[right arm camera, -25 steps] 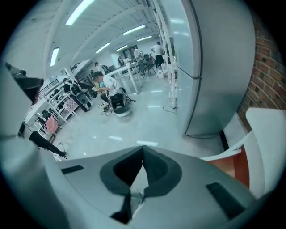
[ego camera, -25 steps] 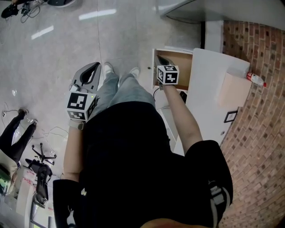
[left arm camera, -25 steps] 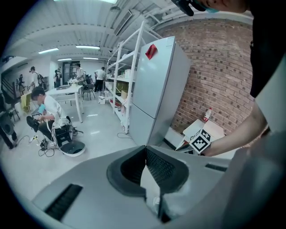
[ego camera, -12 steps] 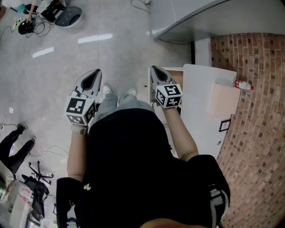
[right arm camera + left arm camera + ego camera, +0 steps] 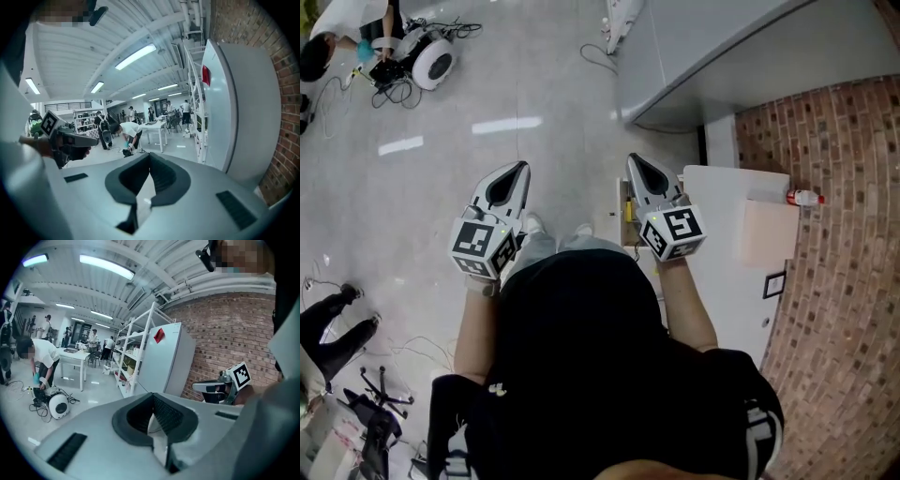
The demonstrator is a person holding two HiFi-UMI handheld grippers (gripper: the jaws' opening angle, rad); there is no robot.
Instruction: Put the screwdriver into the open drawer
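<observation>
Grey polished floor (image 5: 534,84) fills the far and left part of the head view, and a brick wall (image 5: 834,281) curves down the right side behind a white cabinet top (image 5: 722,234). On that top lie a tan board (image 5: 767,232) and, at its far right corner, a small red-capped bottle (image 5: 804,198). Far off at the left a person (image 5: 337,28) bends over a round white machine (image 5: 441,64).

The left gripper (image 5: 522,167) and the right gripper (image 5: 633,159) are held side by side in front of the person's body, both pointing away. Each gripper view shows the jaws closed tip to tip with nothing between them.

A second ago the right gripper was low at the drawer (image 5: 624,199), whose wooden inside lay wide in view; now it has risen clear, and the left gripper has come up beside it. Only a narrow strip of the drawer shows, just left of the right gripper. Something yellow (image 5: 629,210) lies in it, probably the screwdriver, but it is too small to be sure
</observation>
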